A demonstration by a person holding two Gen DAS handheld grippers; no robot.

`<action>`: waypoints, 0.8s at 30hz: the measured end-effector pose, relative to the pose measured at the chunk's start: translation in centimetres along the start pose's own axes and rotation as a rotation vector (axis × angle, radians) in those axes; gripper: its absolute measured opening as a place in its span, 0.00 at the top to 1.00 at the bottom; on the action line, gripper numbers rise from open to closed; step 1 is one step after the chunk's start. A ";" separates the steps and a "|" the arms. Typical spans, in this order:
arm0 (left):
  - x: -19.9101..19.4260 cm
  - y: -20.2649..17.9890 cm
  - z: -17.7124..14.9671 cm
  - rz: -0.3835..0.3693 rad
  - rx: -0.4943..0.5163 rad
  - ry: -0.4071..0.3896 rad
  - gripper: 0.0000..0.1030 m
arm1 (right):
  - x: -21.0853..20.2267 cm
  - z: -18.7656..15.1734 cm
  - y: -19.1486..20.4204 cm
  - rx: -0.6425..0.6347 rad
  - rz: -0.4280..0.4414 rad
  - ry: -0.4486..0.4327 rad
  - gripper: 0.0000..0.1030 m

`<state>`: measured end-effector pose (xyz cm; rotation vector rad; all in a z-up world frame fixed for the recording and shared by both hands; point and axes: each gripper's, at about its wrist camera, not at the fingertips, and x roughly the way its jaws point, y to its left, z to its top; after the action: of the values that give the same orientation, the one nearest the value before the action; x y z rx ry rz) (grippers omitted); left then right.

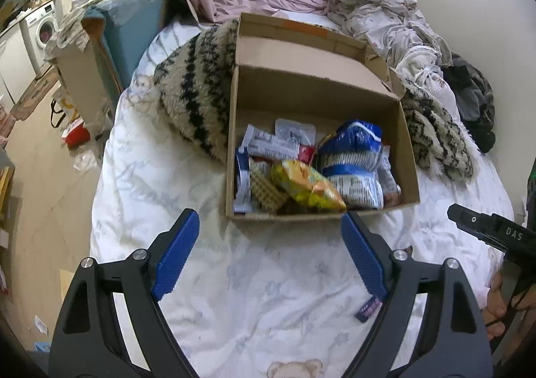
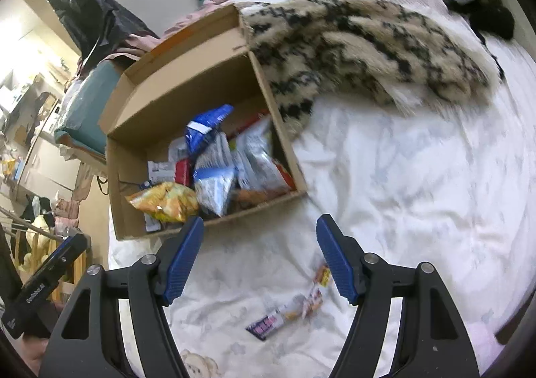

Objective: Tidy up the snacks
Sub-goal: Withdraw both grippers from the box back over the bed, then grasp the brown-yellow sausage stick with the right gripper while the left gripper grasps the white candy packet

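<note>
So the cardboard box sat on the white duvet, stuffed with snacks like a yellow chip bag and blue packet. Left gripper and right gripper both gaped wide, holding nothing. One snack bar lay loose on the duvet beneath the right one.

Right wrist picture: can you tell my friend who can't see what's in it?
An open cardboard box full of snack packets sits on a white bed cover. One long snack bar lies outside it, in front of the empty right gripper with open jaws.
</note>
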<state>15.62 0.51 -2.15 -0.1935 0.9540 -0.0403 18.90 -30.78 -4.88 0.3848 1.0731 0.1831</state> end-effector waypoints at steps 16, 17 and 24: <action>0.5 0.2 -3.4 0.032 -0.019 0.072 0.18 | 2.2 -2.6 -7.4 0.278 -0.043 0.164 0.30; 0.6 0.2 -3.4 0.035 -0.020 0.075 0.18 | 3.0 -2.9 -7.6 0.288 -0.055 0.197 0.30; 1.7 0.4 -3.3 0.008 -0.064 0.121 0.18 | 7.0 -4.1 -6.9 0.286 -0.067 0.328 0.30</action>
<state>13.92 0.16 -5.47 -0.2483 1.0775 -0.0143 18.28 -33.93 -15.02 0.5886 1.4406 0.0314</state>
